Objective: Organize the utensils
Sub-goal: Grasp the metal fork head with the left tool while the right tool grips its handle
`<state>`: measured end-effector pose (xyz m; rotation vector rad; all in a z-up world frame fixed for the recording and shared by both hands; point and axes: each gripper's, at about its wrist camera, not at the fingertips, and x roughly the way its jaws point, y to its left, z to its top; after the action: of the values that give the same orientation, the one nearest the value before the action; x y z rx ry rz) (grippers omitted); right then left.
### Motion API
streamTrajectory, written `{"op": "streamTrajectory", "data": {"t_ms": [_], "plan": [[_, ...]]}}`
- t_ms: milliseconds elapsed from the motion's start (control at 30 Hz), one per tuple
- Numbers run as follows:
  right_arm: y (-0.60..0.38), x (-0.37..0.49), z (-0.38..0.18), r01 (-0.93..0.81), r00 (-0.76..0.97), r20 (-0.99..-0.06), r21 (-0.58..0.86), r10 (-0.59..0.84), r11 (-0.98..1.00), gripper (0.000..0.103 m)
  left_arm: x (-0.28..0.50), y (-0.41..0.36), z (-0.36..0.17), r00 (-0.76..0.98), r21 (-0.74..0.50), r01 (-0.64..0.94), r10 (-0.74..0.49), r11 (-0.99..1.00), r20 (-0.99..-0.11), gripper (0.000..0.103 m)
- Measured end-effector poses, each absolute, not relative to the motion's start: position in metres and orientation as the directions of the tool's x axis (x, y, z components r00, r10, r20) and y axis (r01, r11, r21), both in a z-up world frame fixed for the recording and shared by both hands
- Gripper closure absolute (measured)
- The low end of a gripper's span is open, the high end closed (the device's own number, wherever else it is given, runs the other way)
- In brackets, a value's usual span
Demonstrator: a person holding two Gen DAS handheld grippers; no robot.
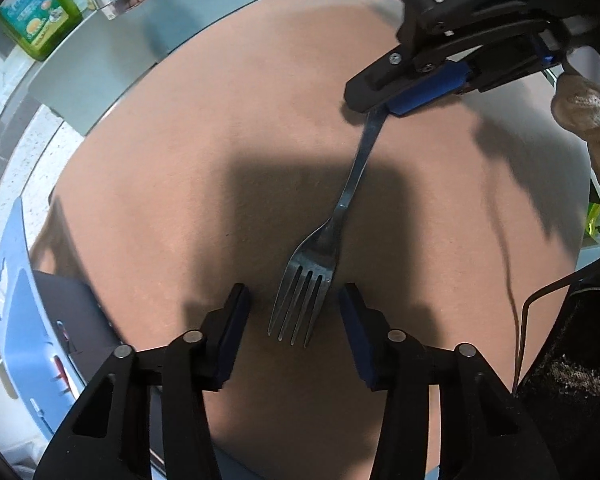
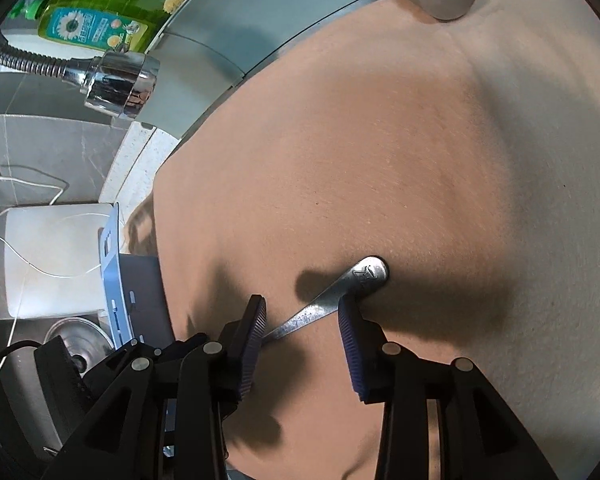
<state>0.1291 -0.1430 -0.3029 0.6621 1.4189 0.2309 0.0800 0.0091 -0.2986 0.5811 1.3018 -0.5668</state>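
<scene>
On the tan cloth mat (image 1: 188,128) lies the flat steel fork (image 1: 342,216), both grippers' jaws spread astride it, left gripper (image 1: 294,312) at the tines, right gripper (image 2: 302,320) near the handle end; uneven closing could skid it away.

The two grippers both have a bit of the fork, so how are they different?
The left gripper straddles the fork at its tines; the right gripper straddles its handle end. The left's pads stand clear; the right's look close to the metal. Both are black with blue pads, jaws apart.
</scene>
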Motion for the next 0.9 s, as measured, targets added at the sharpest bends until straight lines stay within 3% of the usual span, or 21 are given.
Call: {"op": "streamTrajectory", "data": {"t_ms": [100,200,267,433,600,700,900], "plan": [[-0.138,0.134,-0.301,0.229,0.151,-0.851,0.525,0.503,0.820,0.072,0.079,0.008,-0.299,0.166,0.059,0.685,-0.077,0.726,-0.983,0.071],[-0.136,0.137,-0.302,0.223,0.144,-0.869,0.494,0.472,0.840,0.083,0.079,0.005,-0.299,0.168,0.051,0.682,-0.089,0.730,-0.982,0.081],[-0.138,0.138,-0.304,0.244,0.141,-0.868,0.496,0.476,0.833,0.087,0.078,0.005,-0.299,0.174,0.050,0.678,-0.094,0.733,-0.980,0.082],[-0.146,0.139,-0.308,0.290,0.126,-0.838,0.542,0.531,0.788,0.086,0.068,0.005,-0.297,0.160,0.011,0.663,-0.128,0.749,-0.979,0.083],[-0.140,0.139,-0.302,0.254,0.136,-0.859,0.511,0.493,0.821,0.086,0.063,0.004,-0.294,0.150,-0.024,0.650,-0.160,0.759,-0.976,0.084],[-0.138,0.138,-0.302,0.240,0.141,-0.864,0.503,0.483,0.830,0.102,0.061,0.004,-0.292,0.153,-0.028,0.648,-0.166,0.761,-0.974,0.084],[-0.134,0.139,-0.295,0.220,0.156,-0.854,0.520,0.496,0.826,0.103,0.057,0.007,-0.287,0.166,-0.026,0.654,-0.177,0.756,-0.970,0.084]]}}
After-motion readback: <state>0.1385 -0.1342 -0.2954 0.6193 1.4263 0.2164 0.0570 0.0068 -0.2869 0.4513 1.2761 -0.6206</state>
